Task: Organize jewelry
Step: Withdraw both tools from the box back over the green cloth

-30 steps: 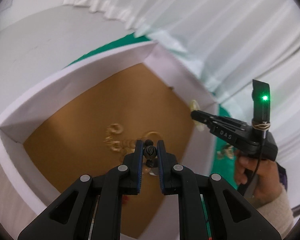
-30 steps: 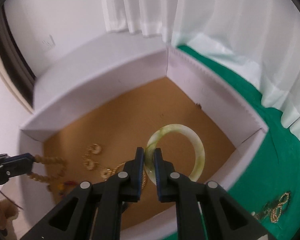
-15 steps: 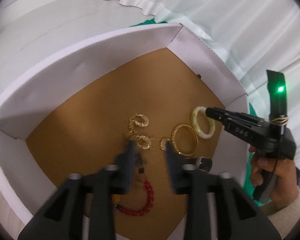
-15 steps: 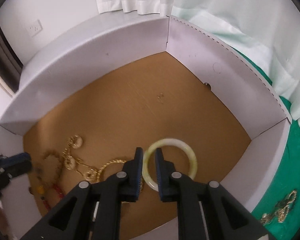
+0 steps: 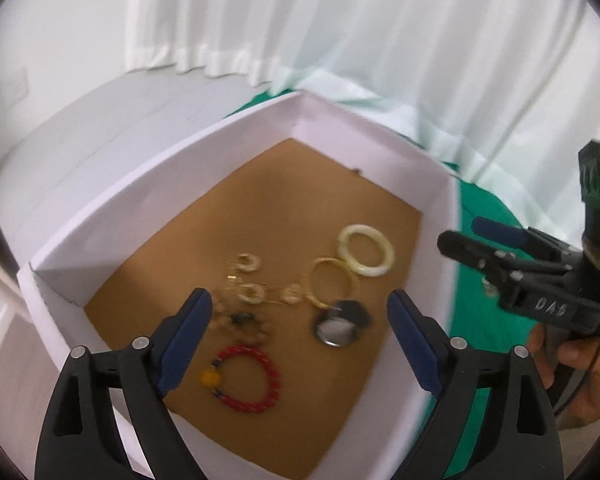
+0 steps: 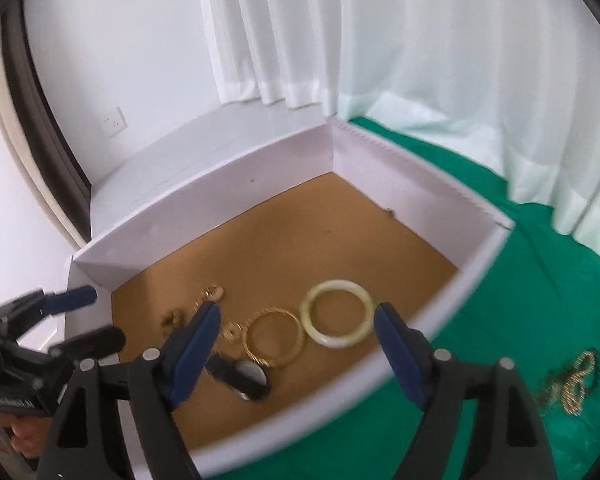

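Note:
A white box (image 5: 148, 184) with a brown floor holds jewelry: a pale jade bangle (image 5: 365, 250), a gold bangle (image 5: 334, 286), gold earrings on a chain (image 5: 252, 290), a tan bead bracelet (image 5: 244, 322), a red bead bracelet (image 5: 246, 378) and a dark watch (image 5: 338, 326). My left gripper (image 5: 300, 340) is open and empty above the box's near side. My right gripper (image 6: 296, 344) is open and empty above the jade bangle (image 6: 337, 307) and gold bangle (image 6: 275, 337). It also shows at the right of the left wrist view (image 5: 476, 240).
The box (image 6: 204, 216) stands on a green cloth (image 6: 500, 320). A gold chain (image 6: 572, 384) lies on the cloth to the right of the box. White curtains (image 6: 340, 40) hang behind. A white ledge and wall lie to the left.
Both grippers opened and rose. The left let go of the tan bead bracelet and the right let go of the jade bangle; both now lie in the box.

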